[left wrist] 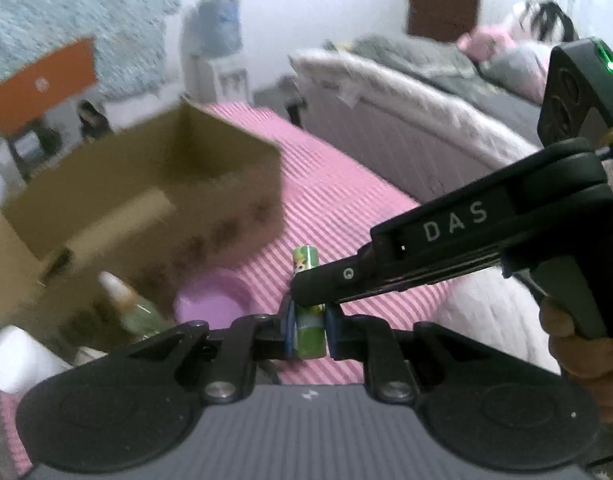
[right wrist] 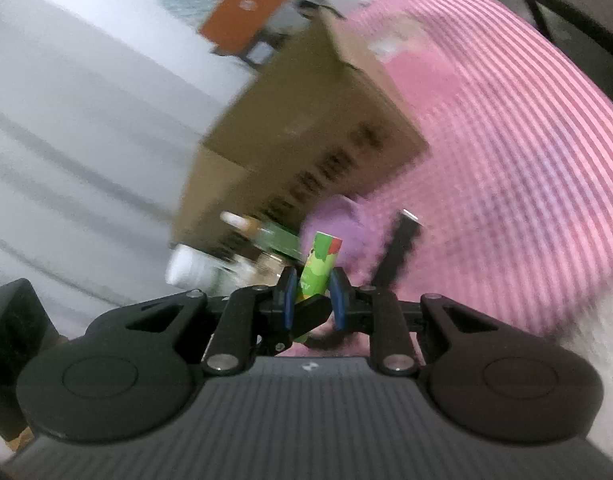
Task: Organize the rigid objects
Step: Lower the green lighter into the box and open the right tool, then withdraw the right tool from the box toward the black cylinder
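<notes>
Low at centre frame in both views, the left gripper (left wrist: 309,330) and right gripper (right wrist: 313,298) both clench one green tube (left wrist: 308,336).

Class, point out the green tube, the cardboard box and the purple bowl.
green tube (left wrist: 310,334): left wrist view, lower body.
cardboard box (left wrist: 210,184): left wrist view, inner wall.
purple bowl (left wrist: 210,304): left wrist view, inside.

Both wrist views closely share the green can (left wrist: 308,332) (right wrist: 319,268).
</notes>
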A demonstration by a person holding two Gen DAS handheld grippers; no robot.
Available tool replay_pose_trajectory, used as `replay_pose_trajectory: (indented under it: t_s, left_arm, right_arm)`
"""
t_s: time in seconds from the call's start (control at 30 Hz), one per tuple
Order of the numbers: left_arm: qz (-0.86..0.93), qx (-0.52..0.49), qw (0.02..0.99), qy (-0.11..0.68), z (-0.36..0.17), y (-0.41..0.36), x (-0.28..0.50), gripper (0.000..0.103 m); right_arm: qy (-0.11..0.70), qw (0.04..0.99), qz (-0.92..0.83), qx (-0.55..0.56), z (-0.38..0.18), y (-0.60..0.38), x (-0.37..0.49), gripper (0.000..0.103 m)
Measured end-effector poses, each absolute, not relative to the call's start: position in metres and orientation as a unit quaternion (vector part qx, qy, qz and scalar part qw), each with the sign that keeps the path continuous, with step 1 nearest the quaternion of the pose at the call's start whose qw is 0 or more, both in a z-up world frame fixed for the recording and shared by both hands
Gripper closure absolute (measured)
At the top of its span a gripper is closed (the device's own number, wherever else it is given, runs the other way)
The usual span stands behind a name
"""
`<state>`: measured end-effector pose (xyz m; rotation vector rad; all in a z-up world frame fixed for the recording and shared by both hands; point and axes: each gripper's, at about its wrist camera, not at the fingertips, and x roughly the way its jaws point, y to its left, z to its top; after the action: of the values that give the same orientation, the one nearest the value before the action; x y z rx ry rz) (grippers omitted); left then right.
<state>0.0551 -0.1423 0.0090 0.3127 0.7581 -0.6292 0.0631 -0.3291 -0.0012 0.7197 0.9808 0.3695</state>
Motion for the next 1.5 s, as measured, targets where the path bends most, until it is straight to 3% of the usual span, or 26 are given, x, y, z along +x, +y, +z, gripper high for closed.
replay_pose_trajectory:
  t_s: [0.17, 0.4, 0.77, 0.9, 0.97, 1.13, 1.27, 1.4, 1.5]
  left_arm:
    - [-0.257, 0.139, 0.898, 0.330, 0.054, -0.107, 0.079, 0.086]
    - [-0.197, 0.087, 0.906, 0.365, 0.085, -0.052, 0.158, 0.086]
    - [-0.122, 0.061, 0.868, 0.477, 0.020, 0.006, 0.259, 0.086]
    - [-0.113, 0.071, 0.867, 0.480, 0.016, 0.013, 0.257, 0.080]
    - [-0.114, 0.072, 0.869, 0.476, 0.020, 0.009, 0.256, 0.072]
    - [-0.111, 0.066, 0.881, 0.454, 0.036, 0.007, 0.247, 0.065]
    - [-0.117, 0.066, 0.896, 0.423, 0.058, 0.004, 0.223, 0.063]
    - [-0.141, 0.070, 0.909, 0.386, 0.081, -0.004, 0.186, 0.057]
    - [-0.178, 0.077, 0.913, 0.360, 0.090, -0.018, 0.152, 0.043]
  right_arm:
    - [0.426, 0.827, 0.234, 0.282, 0.045, -0.287, 0.106, 0.085]
    - [0.439, 0.814, 0.302, 0.232, 0.074, -0.216, 0.205, 0.084]
    - [0.583, 0.718, 0.294, 0.242, -0.014, -0.136, 0.342, 0.085]
    - [0.607, 0.698, 0.287, 0.249, -0.036, -0.122, 0.356, 0.084]
    - [0.614, 0.693, 0.289, 0.245, -0.039, -0.118, 0.362, 0.084]
    - [0.606, 0.696, 0.292, 0.251, -0.027, -0.127, 0.349, 0.084]
    - [0.569, 0.719, 0.306, 0.257, 0.009, -0.144, 0.327, 0.083]
    - [0.514, 0.756, 0.318, 0.252, 0.061, -0.191, 0.278, 0.076]
    - [0.472, 0.790, 0.307, 0.242, 0.091, -0.233, 0.230, 0.067]
